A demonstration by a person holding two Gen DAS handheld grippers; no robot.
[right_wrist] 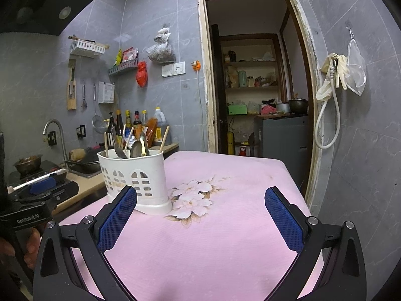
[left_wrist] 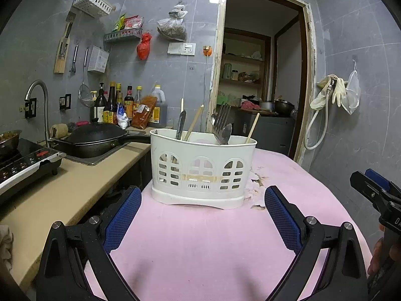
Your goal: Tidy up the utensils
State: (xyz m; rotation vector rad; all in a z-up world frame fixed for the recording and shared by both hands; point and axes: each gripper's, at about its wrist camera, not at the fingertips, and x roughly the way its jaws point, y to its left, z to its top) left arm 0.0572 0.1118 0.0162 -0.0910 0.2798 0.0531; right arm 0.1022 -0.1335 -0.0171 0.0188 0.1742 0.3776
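A white plastic utensil caddy stands on the pink tablecloth, straight ahead in the left wrist view and at the left in the right wrist view. Forks, spoons, a knife-like blade and chopsticks stand upright in it. My left gripper is open just short of the caddy, with nothing between its fingers. My right gripper is open over the cloth to the caddy's right, also holding nothing. Each gripper shows at the edge of the other's view, the right one and the left one.
A beige counter runs along the left with an induction cooker, a black wok, a tap and sauce bottles. A doorway opens behind the table. The cloth bears a flower print. A hand holds the left gripper.
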